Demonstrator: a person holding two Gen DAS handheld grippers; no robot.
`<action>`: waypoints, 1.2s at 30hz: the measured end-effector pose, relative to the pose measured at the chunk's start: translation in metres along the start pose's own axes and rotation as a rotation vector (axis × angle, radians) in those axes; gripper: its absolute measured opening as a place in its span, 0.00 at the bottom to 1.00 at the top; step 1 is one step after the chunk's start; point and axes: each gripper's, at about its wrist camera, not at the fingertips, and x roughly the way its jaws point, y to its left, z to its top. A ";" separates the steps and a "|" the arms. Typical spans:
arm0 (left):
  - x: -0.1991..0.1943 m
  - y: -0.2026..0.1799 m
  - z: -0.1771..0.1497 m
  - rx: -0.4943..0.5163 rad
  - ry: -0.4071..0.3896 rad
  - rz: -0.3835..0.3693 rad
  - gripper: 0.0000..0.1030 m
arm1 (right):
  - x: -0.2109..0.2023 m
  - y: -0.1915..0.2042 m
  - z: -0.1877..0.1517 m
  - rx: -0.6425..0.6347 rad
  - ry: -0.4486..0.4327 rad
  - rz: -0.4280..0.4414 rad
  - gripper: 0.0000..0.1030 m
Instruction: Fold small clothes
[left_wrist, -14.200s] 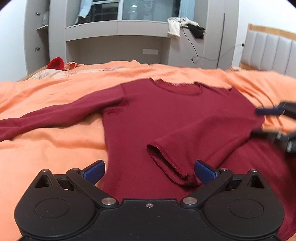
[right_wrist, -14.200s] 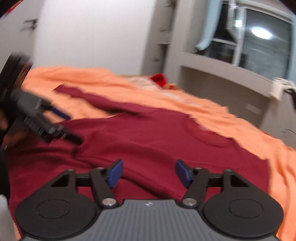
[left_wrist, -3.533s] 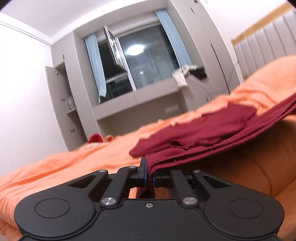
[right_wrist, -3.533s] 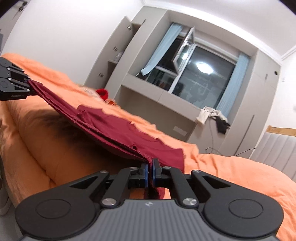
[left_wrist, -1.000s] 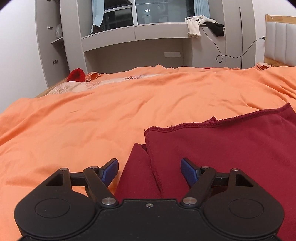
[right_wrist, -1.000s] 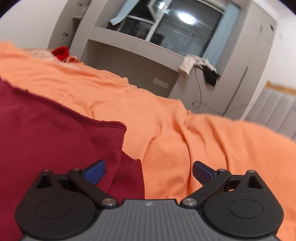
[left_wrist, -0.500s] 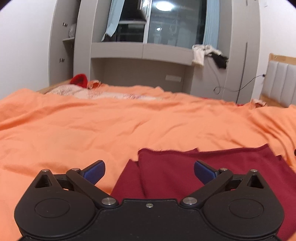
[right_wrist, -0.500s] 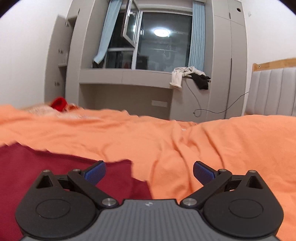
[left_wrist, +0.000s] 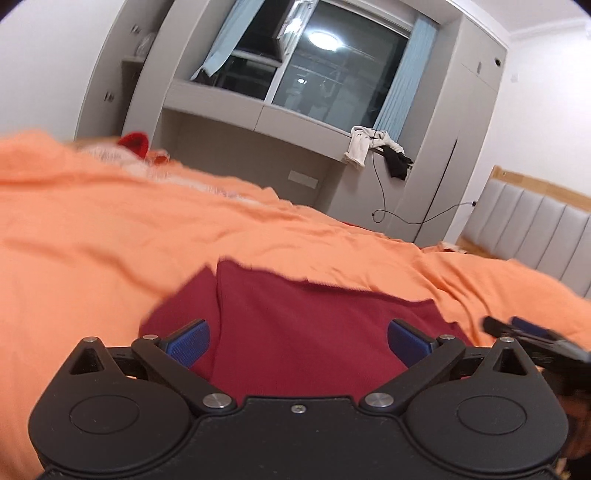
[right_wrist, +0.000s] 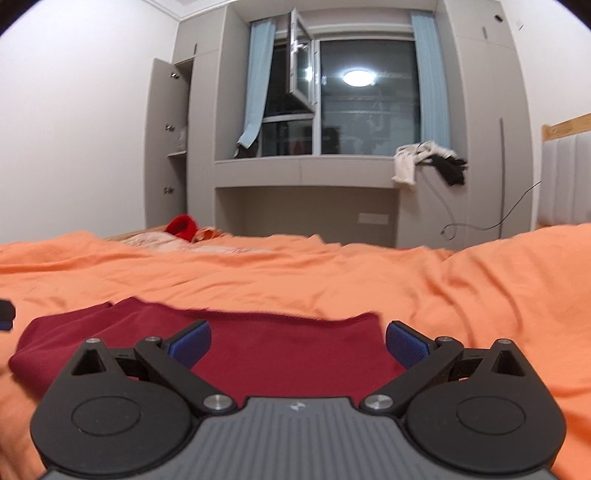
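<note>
My left gripper (left_wrist: 297, 341) fingers (left_wrist: 188, 341) spread wide, nothing between the pads. My right gripper (right_wrist: 297, 341) likewise wide, empty. Just ahead, folded maroon sweater (left_wrist: 295, 332) flat on orange bedspread (left_wrist: 92, 229). Far: red garment (right_wrist: 181, 226), open wardrobe (right_wrist: 168, 147), clothes on window ledge (right_wrist: 424, 157). Left view alone shows right gripper's tips and padded headboard (left_wrist: 535, 236).

No readable text, label or number anywhere (both views).
</note>
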 end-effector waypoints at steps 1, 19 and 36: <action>-0.003 0.002 -0.005 -0.020 0.010 -0.007 0.99 | 0.001 0.007 -0.002 0.000 0.007 0.012 1.00; 0.030 0.010 -0.050 -0.253 0.172 -0.099 0.99 | 0.019 0.065 -0.031 -0.069 0.079 0.035 1.00; 0.094 0.006 -0.026 -0.241 0.143 0.028 0.99 | 0.047 0.091 -0.052 -0.118 0.146 -0.054 1.00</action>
